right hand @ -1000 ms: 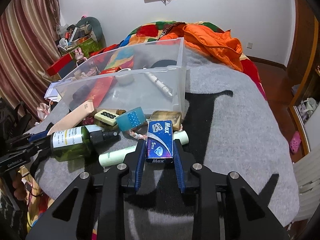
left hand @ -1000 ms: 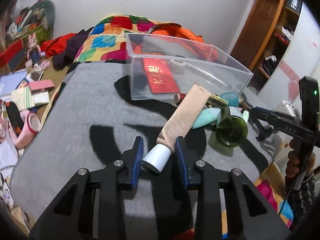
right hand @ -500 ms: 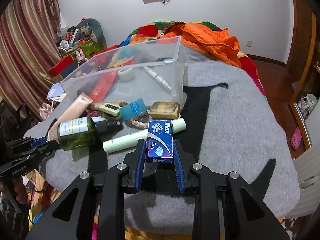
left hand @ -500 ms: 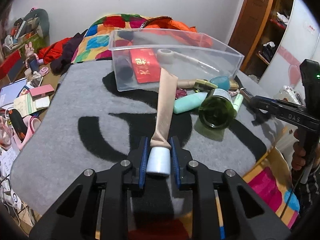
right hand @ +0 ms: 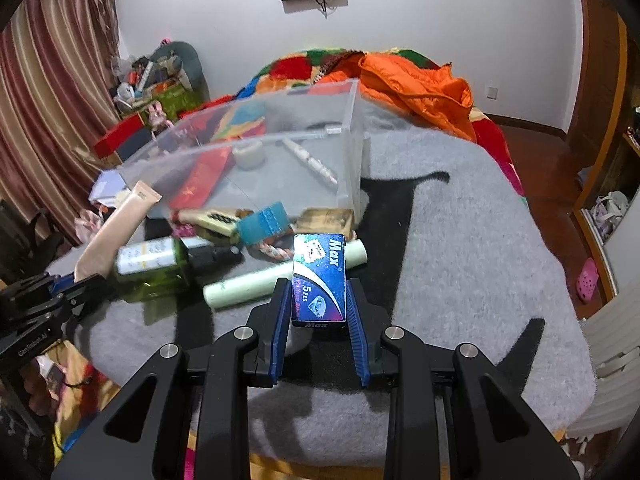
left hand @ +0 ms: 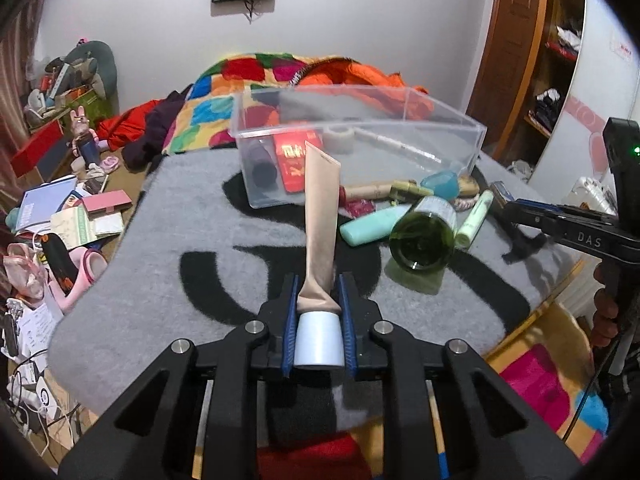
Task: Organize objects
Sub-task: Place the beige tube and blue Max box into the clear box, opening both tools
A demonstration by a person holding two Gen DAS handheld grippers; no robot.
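My left gripper [left hand: 319, 284] grips a beige cosmetic tube [left hand: 320, 208] just above its white cap [left hand: 319, 338]. Its jaws are closing tight on the tube, which stands lifted and points toward the clear plastic bin [left hand: 360, 130]. My right gripper [right hand: 317, 286] is shut on a blue "Max" box [right hand: 319, 276] and holds it above the grey blanket [right hand: 460, 240]. The bin [right hand: 352, 128] holds a red packet, a tape roll and a white pen. From the right wrist view, the beige tube [right hand: 116, 232] rises from the left gripper [right hand: 60, 288] at the left edge.
A green glass bottle [left hand: 422, 240], a mint tube [left hand: 372, 226], a pale green tube [right hand: 280, 276], a blue sponge-like piece [right hand: 264, 220] and small gold items lie in front of the bin. An orange jacket [right hand: 420, 88] lies behind. Floor clutter [left hand: 60, 220] lines the left side.
The left gripper closed on the beige tube near its cap and lifted it off the blanket, so it now points at the bin. The right gripper kept hold of the blue box.
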